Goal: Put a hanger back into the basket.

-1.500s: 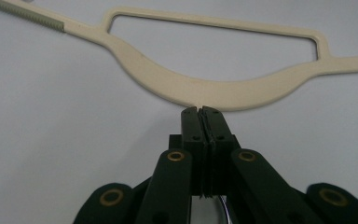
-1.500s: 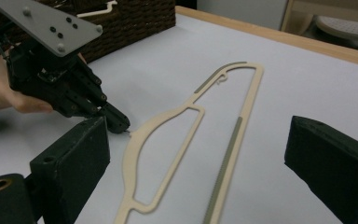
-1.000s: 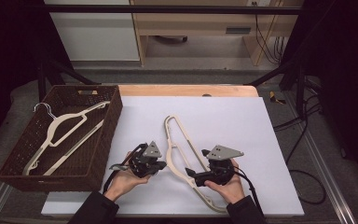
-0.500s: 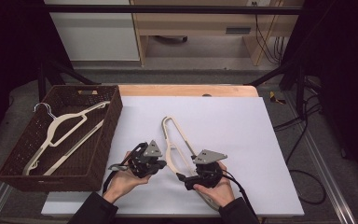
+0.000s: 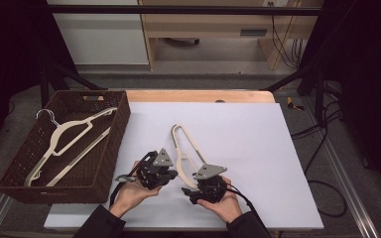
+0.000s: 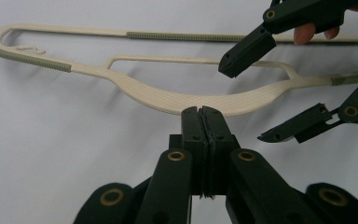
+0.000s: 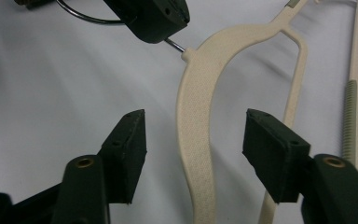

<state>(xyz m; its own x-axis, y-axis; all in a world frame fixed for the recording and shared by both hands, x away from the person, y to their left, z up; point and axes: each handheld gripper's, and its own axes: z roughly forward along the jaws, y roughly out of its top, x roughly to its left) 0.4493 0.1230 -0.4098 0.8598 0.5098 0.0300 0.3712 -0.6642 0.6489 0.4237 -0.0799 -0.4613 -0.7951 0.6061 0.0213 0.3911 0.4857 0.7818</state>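
Now the person is working on the cream hanger (image 5: 184,148) lying on the white tabletop (image 5: 258,148), near its front edge and roughly midway between the left and right edges. The left gripper (image 5: 171,174) is clamping the hanger's metal hook right at the neck, its jaws fully together with the wire pinched between them; in the left gripper view (image 6: 200,114) the jaws are sitting tight against the curved shoulder bar. The right gripper (image 7: 193,140) is straddling that same shoulder bar, and its jaws have just been closing, with the bar between them but the pads standing clear of it on both sides, about half open. In the high view the right gripper (image 5: 191,191) is sitting just beside the left one, close to the front edge.

So the step in hand looks like a two-handed pickup, the second grip being set. The next move is calling for the right jaws to finish closing squarely on the bar, then both hands lifting together and carrying the hanger toward the wicker basket (image 5: 15,168) at the left edge of the tabletop, keeping it level so it doesn't twist on the hook.

Counting up: two hangers in all, one on the tabletop and one already lying in the basket (image 5: 67,141); one basket; two grippers.
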